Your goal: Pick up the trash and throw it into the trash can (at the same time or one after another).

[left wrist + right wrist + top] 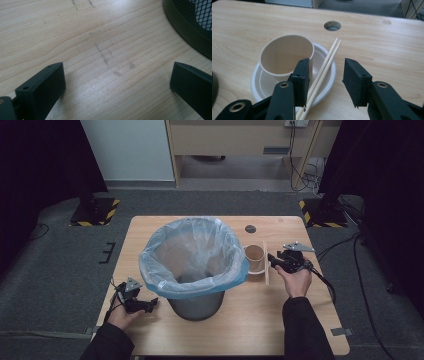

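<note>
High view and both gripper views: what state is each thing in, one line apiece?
Bin: upright, lined with a blue bag, mouth open.
Paper cup: upright in the white bowl, looks empty.
Chopsticks: a pair lying together across the bowl's rim.
Left tongs: open, nothing between the jaws.
Right tongs: open, jaws either side of the chopsticks, not pressing.

A wooden surface (240,320) carries a dark mesh bin (196,304) that stands near its middle, closer to the left edge. A pale blue bag (192,252) lines the bin and folds down over its rim. Near the far edge, right of centre, a round cable hole (250,228) is cut into the surface. Faint grey scuff marks (107,61) cross the wood grain beside the bin's base. Beyond the far corners, on the grey carpet (55,265), sit two stand bases with yellow-and-black striped tape (95,212).
</note>
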A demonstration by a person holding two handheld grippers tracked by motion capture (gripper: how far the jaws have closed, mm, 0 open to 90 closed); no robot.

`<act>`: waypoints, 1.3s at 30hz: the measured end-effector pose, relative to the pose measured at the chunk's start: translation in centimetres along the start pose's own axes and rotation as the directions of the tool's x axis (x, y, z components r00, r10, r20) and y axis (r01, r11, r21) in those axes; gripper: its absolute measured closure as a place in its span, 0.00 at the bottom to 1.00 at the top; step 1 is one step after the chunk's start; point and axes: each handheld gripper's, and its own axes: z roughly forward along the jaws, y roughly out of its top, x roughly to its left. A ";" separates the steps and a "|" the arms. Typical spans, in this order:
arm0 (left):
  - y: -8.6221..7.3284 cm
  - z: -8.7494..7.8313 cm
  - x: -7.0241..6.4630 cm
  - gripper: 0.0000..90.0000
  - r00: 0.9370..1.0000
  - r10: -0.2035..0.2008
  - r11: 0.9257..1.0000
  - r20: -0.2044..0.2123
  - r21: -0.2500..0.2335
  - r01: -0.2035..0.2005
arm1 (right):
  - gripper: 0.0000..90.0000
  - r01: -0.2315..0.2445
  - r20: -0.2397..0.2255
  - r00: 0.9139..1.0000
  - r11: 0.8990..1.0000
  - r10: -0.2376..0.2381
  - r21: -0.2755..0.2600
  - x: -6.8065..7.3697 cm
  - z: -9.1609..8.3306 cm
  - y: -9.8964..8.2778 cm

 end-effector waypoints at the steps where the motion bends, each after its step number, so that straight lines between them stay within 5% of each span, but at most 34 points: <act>1: 0.0 0.0 0.0 0.00 1.000 0.000 1.000 0.000 0.000 0.000 | 0.63 0.001 0.000 1.000 1.000 -0.001 0.005 0.0 0.2 -0.2; 22: 0.0 0.0 0.0 0.00 1.000 0.001 1.000 0.001 0.000 -0.001 | 0.64 0.047 -0.008 0.999 0.995 -0.047 0.086 0.9 3.1 -1.3; 39: 0.1 0.1 0.0 0.00 1.000 0.003 1.000 0.004 0.000 -0.003 | 0.84 0.117 0.010 0.993 0.985 -0.119 0.130 1.1 3.8 -1.7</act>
